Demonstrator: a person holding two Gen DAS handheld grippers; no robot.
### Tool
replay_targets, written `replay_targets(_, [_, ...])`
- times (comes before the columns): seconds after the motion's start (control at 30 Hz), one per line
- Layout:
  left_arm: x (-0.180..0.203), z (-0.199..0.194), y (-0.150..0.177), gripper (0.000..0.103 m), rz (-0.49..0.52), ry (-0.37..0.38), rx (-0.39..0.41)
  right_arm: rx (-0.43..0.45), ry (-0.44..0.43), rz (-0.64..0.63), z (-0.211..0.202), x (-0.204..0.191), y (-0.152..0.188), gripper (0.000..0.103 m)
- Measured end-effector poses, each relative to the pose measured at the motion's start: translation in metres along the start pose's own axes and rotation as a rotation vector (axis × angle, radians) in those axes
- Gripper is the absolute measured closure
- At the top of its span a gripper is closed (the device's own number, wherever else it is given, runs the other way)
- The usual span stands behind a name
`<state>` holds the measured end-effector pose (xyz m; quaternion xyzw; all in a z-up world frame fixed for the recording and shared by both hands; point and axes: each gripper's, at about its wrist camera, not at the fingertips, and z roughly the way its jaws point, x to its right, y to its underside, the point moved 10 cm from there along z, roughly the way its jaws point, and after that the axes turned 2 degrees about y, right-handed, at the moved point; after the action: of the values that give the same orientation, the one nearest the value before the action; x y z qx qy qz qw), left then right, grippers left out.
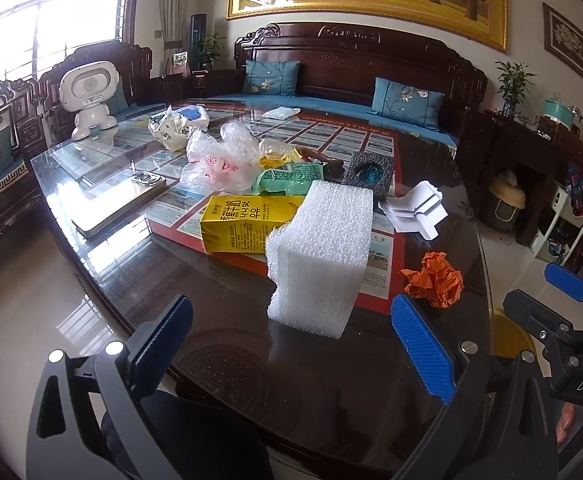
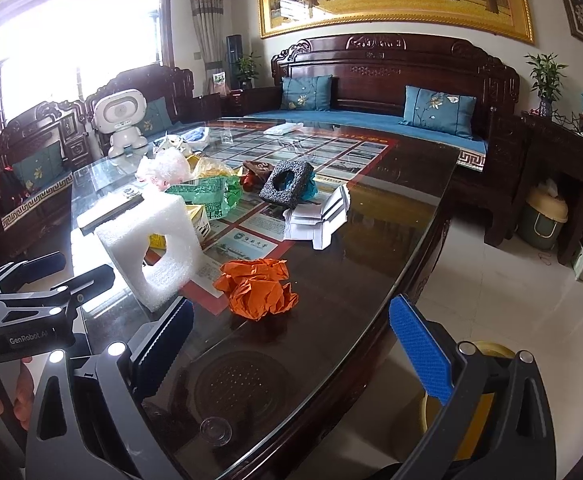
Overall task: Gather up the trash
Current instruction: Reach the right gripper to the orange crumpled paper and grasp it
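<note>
With both claws spread and empty, I ease my left claw (image 1: 291, 344) straight ahead to pinch the upright white foam block (image 1: 319, 260) near the counter (image 1: 371, 380) edge.

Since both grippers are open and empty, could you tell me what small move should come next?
Probably ease the left gripper forward to close on the white foam block: it stands upright nearest the table edge, centred between that gripper's open fingers, with the crumpled orange paper lying apart.

Bare glass (image 2: 331, 300) lies open right of the orange wad (image 2: 257, 290); the foam block (image 2: 151, 240) crowds its left.
</note>
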<state>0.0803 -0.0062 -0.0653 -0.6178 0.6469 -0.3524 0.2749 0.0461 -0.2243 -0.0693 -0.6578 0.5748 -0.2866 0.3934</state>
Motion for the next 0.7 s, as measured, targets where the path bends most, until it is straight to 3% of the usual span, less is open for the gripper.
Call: replay_targets(0.7, [0.004, -0.003, 0.000, 0.004, -0.006, 0.057, -0.007, -0.012, -0.012, -0.040, 0.009, -0.012, -0.004, 0.008])
